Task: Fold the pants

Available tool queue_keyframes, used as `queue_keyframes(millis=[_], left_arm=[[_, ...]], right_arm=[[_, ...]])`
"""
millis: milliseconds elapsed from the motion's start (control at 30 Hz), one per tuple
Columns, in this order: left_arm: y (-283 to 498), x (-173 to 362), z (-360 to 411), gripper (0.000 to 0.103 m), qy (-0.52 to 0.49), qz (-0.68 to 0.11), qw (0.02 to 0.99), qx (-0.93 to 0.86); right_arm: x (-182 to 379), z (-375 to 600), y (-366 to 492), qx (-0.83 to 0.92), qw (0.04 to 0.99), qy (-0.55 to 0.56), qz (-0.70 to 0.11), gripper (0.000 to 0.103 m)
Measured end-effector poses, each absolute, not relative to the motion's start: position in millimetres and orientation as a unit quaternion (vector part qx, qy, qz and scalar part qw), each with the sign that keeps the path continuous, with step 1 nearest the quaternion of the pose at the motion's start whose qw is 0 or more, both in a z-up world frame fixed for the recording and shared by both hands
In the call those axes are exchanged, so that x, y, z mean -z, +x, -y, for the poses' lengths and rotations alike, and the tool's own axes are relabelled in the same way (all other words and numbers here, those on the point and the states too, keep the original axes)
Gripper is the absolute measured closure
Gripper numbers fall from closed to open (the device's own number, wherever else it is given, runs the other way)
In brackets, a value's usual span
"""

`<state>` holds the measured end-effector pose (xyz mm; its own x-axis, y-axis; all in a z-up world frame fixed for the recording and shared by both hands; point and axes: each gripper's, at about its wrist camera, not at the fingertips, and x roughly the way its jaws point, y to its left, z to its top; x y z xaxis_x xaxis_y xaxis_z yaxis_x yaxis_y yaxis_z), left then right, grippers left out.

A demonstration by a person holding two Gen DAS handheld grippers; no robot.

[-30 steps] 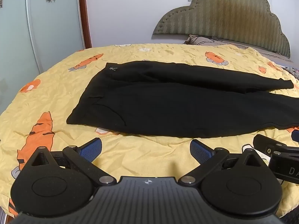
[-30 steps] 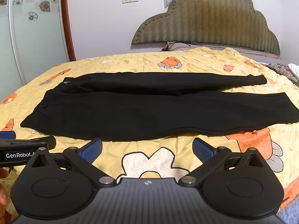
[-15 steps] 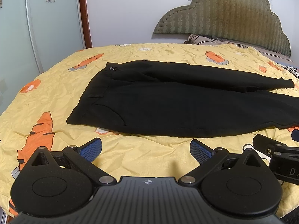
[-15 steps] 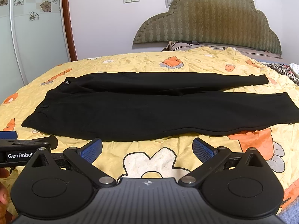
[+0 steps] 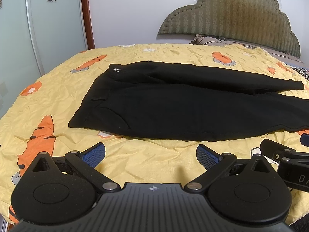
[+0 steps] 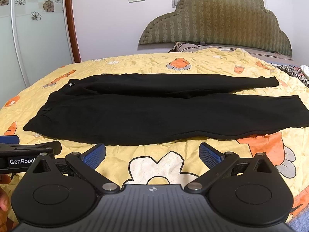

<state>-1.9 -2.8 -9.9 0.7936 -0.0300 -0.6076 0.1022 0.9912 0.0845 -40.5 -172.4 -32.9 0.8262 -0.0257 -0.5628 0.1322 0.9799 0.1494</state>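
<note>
Black pants lie flat across the bed, waistband to the left and both legs stretched to the right, the far leg a little apart from the near one. My left gripper hovers open over the yellow sheet just short of the pants' near edge, near the waist end. My right gripper is also open and empty, in front of the near leg's middle. Each gripper's dark body shows at the side of the other's view.
A yellow bedsheet with orange cartoon prints covers the bed. A padded headboard and pillow stand at the back right. A glass wardrobe door with a wooden frame rises on the left. A hand shows at the left edge.
Both grippers have stayed almost still; the right wrist view has shifted very slightly. The pants have not moved.
</note>
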Motion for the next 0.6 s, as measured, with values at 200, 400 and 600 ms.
queue_keyframes(millis=[200,400,600], left_arm=[[-2.0,11.2,2.8,0.001,0.057,-0.319,0.945,0.035],[-2.2,11.7,2.8,0.001,0.058,-0.319,0.945,0.035],[2.0,15.9,2.7,0.001,0.061,-0.322,0.944,0.036]], right_arm=[[32.9,173.2,-41.7,0.041,0.953,0.091,-0.285,0.0],[34.3,173.1,-41.2,0.041,0.954,0.085,-0.284,0.0],[36.2,173.1,-36.5,0.039,0.953,0.074,-0.29,0.0]])
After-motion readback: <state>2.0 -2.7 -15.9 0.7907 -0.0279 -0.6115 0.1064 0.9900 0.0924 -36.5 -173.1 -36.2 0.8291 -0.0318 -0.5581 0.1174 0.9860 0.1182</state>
